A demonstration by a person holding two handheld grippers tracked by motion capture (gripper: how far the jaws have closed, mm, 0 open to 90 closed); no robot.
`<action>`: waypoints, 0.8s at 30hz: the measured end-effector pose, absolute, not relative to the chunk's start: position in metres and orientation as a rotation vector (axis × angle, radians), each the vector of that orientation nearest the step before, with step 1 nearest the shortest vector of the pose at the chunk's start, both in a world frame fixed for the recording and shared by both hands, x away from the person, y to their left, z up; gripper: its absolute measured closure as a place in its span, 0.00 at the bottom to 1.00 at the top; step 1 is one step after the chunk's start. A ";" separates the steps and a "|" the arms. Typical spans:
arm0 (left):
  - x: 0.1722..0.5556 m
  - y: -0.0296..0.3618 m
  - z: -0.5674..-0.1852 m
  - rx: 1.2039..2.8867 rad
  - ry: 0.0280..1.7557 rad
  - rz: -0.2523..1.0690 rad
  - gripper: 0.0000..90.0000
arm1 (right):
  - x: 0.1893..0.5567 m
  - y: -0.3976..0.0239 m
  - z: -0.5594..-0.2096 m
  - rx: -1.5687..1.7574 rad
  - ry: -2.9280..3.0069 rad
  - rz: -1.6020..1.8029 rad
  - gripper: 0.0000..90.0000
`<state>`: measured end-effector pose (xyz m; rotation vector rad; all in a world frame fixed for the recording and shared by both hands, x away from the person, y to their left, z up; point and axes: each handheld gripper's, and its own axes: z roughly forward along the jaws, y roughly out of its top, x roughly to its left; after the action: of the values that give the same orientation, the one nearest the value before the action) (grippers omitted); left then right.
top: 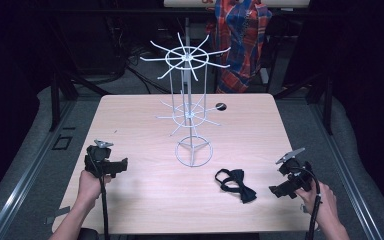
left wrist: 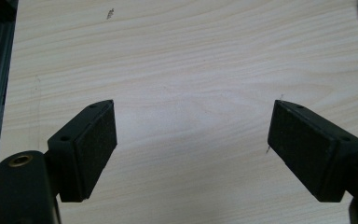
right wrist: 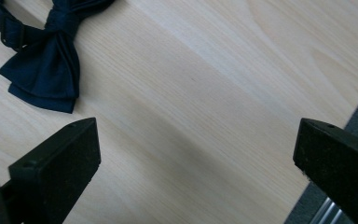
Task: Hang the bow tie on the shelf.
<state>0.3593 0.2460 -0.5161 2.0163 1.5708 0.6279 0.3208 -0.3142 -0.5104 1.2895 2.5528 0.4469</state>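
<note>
My right claw (top: 280, 191) hangs low over the near right corner of the pale wood-grain bench (top: 145, 200), jaws spread wide with nothing between them; in the right gripper view bare wood lies between the pads, and the bench's edge shows under one jaw. Left claw (top: 125, 165) sits at the near left, jaws likewise wide apart and empty, over bare wood. The dark navy fabric bow tie with its looped neck strap (top: 236, 185) lies flat on the bench just beside my right claw, toward the middle of the bench; no contact yet. Right hand is clearly the nearer one; the left is well apart from the tie, across the bench. The tie's long axis runs on a diagonal, the strap loop toward the far left, the free wing toward the near right, so the wing tip points roughly at my right claw. In the right gripper view the bow tie (right wrist: 46, 70) shows beyond the left-hand jaw, off the centre line. I judge the coming reach needs a swing leftward to bring the knot between the jaws. Beyond the tie stands the white wire two-tier spoked hanging rack on a ring base (top: 187, 107), hooks empty.
</note>
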 end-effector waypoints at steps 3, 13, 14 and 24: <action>0.360 0.246 -0.516 2.018 1.570 0.629 0.18 | 0.322 -0.313 -0.512 1.285 2.575 0.448 0.00; 0.363 0.245 -0.518 2.027 1.565 0.624 0.18 | 0.323 -0.306 -0.518 1.246 2.621 0.428 0.00; 0.363 0.244 -0.519 2.029 1.561 0.623 0.18 | 0.323 -0.306 -0.518 1.237 2.627 0.414 0.00; 0.362 0.246 -0.517 2.027 1.564 0.623 0.17 | 0.323 -0.296 -0.524 1.178 2.659 0.368 0.01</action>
<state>0.3620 0.2460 -0.5173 2.0269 1.5642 0.6233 0.3232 -0.2962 -0.5235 1.1776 2.6594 0.3678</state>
